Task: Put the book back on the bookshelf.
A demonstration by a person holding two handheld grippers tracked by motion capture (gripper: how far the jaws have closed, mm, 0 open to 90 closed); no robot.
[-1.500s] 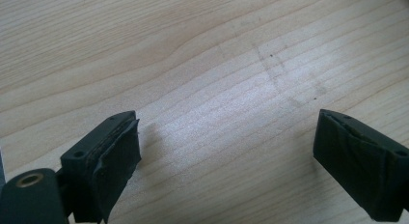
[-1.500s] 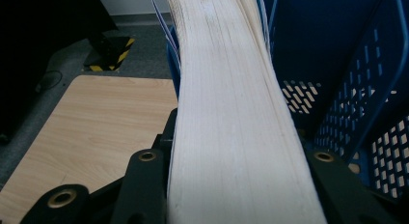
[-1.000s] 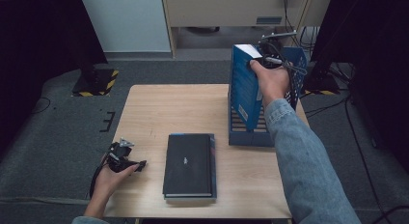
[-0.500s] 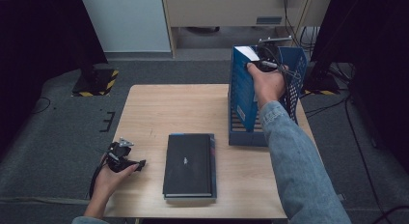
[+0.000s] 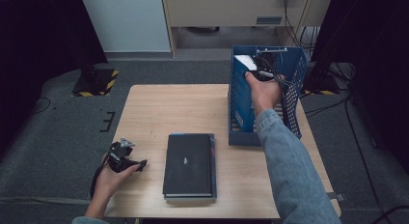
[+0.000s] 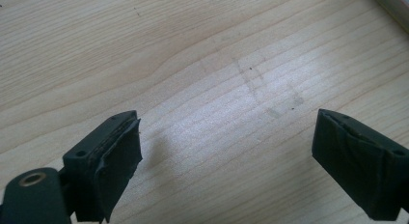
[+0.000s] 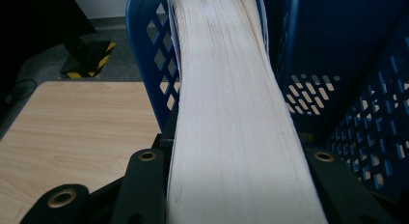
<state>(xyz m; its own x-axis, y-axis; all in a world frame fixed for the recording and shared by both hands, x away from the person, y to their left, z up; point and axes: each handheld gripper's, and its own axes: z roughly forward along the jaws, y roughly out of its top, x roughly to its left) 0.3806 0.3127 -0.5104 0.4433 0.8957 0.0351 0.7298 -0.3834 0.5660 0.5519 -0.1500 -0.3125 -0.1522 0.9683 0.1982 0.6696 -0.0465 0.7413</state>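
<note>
While the right hand works at the crate, these lines set out the moment:

Step in hand: by the look of it, a book is being stood on edge inside the blue crate, or lifted from it; the pictures cannot settle which way it is going.

Book in the crate: a thick book stands upright against the crate's left wall, its white page edge facing the right gripper's camera; its white top shows at the crate's far left corner in the high view.

Right gripper: the right gripper is at the crate's top, jaws closed on either side of the book's block of pages.

Left gripper: the left gripper rests low at the near left corner of the counter, jaws spread wide over bare wood, holding nothing.

Second book: a black book lies flat on the counter, just beside the crate's near corner, well apart from the left gripper.

Next move, as a judgement: if it is going in, keep it vertical against the wall, lower it to the floor of the crate, then part the jaws and draw straight up so that it does not tip. The black book would likely follow.
</note>
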